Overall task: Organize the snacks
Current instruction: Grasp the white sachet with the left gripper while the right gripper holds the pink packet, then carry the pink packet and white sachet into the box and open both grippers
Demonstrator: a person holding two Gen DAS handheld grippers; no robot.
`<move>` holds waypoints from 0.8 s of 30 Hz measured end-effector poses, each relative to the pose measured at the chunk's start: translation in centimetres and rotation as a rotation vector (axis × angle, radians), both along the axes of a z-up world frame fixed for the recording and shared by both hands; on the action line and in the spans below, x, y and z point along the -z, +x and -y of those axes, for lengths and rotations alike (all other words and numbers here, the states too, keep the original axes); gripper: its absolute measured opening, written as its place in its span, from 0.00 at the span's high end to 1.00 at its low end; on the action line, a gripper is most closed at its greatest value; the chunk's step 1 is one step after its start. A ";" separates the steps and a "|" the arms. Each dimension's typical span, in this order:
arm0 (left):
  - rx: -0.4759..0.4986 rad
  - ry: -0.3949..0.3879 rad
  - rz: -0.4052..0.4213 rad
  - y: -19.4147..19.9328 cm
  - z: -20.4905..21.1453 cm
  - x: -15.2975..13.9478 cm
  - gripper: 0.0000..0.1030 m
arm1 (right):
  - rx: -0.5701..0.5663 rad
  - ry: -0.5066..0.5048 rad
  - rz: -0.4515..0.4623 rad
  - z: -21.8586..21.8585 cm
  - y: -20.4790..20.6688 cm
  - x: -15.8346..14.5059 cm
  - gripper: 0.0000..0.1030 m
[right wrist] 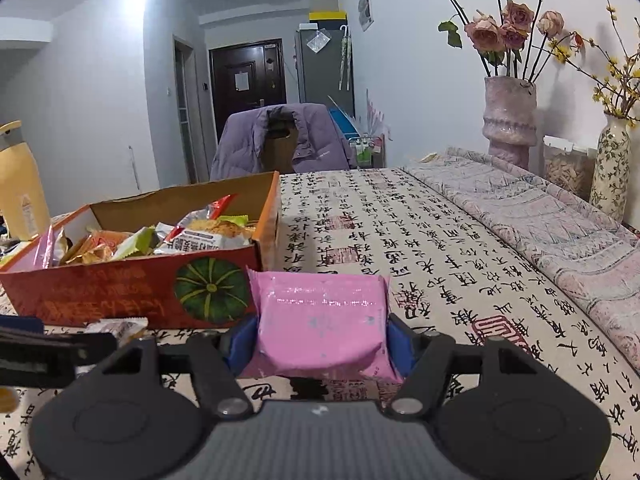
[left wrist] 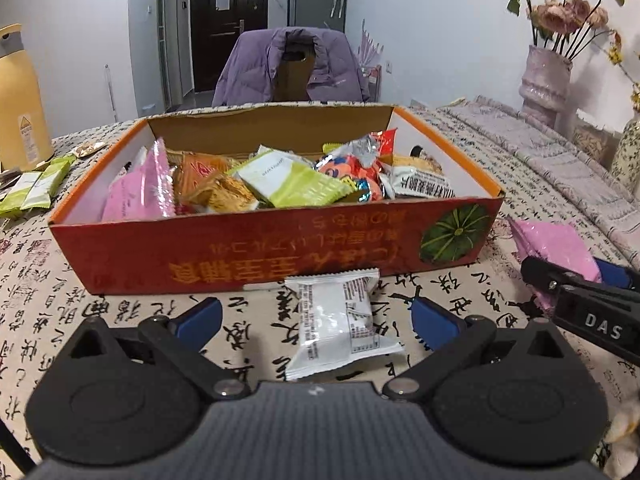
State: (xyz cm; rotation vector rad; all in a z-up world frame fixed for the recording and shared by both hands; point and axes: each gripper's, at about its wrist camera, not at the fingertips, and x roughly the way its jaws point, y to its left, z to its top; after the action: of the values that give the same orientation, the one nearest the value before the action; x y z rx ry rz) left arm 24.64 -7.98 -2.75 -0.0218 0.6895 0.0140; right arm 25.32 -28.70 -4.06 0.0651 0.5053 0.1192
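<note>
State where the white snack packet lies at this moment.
In the left wrist view, the white snack packet lies flat on the tablecloth between the open left tool's fingers, just in front of the orange snack box.

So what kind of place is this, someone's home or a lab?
Most likely someone's home, a small flat's dining area. A table under a calligraphy-print cloth carries vases of dried roses, a purple jacket hangs over a chair, and a dark front door closes the hallway behind.
</note>
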 end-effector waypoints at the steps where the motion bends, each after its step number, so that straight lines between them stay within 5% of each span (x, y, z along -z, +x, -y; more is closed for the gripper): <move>1: -0.006 -0.001 -0.009 0.2 0.1 0.2 0.02 | -0.001 -0.001 0.003 0.0 0.0 0.0 0.35; 12: -0.032 -0.020 -0.072 1.6 0.8 1.5 0.27 | -0.013 -0.019 0.024 -0.5 -0.4 -0.2 0.35; 17: -0.009 -0.015 -0.061 1.6 1.1 1.3 0.58 | -0.018 -0.027 0.031 -0.6 -0.5 -0.2 0.35; 24: 0.036 0.005 -0.040 0.7 1.5 1.1 0.60 | -0.020 -0.036 0.043 -0.8 -0.7 -0.3 0.35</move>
State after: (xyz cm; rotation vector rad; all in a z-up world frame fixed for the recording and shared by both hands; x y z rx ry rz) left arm 25.36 -9.47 -3.82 -0.0040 0.7301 -0.0184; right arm 24.65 -27.89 -3.73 0.0226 0.4647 0.1307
